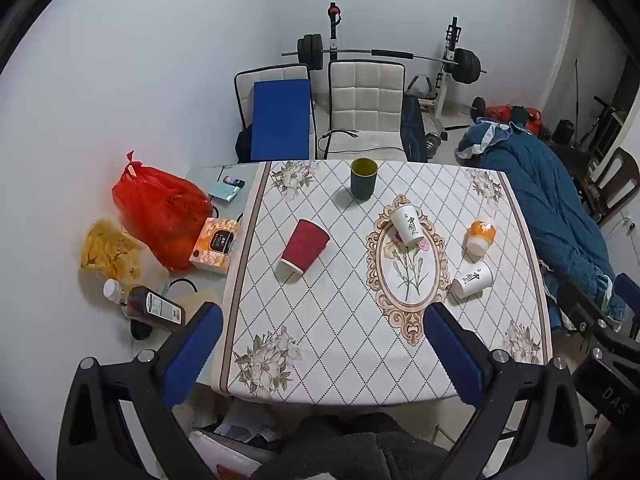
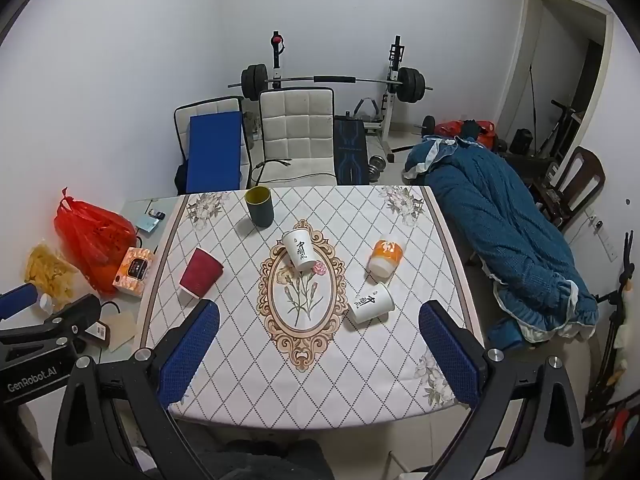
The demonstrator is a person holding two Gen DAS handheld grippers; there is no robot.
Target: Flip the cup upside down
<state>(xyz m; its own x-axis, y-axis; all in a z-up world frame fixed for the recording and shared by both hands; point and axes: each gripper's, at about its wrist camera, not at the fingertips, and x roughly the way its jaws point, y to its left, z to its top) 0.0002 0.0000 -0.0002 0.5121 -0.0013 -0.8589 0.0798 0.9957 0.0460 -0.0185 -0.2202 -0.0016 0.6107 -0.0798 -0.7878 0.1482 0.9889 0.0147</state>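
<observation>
A dark green cup (image 1: 363, 179) (image 2: 259, 206) stands upright, mouth up, at the far side of the patterned tablecloth (image 1: 340, 320) (image 2: 360, 360). A red cup (image 1: 304, 250) (image 2: 200, 273) stands mouth down at the left. Two white printed cups (image 1: 407, 225) (image 1: 472, 279) (image 2: 298, 254) (image 2: 371, 303) and an orange cup (image 1: 481, 237) (image 2: 386, 258) also sit on the cloth. My left gripper (image 1: 322, 326) and right gripper (image 2: 320, 326) are both open and empty, held above the table's near edge.
A red plastic bag (image 1: 164, 210) (image 2: 94, 236), a bag of chips (image 1: 106, 250), an orange box (image 1: 215, 243) and a brown bottle (image 1: 150, 306) crowd the table's left side. White chairs (image 1: 366, 110) and a barbell rack stand behind. A blue blanket (image 2: 508, 232) lies to the right.
</observation>
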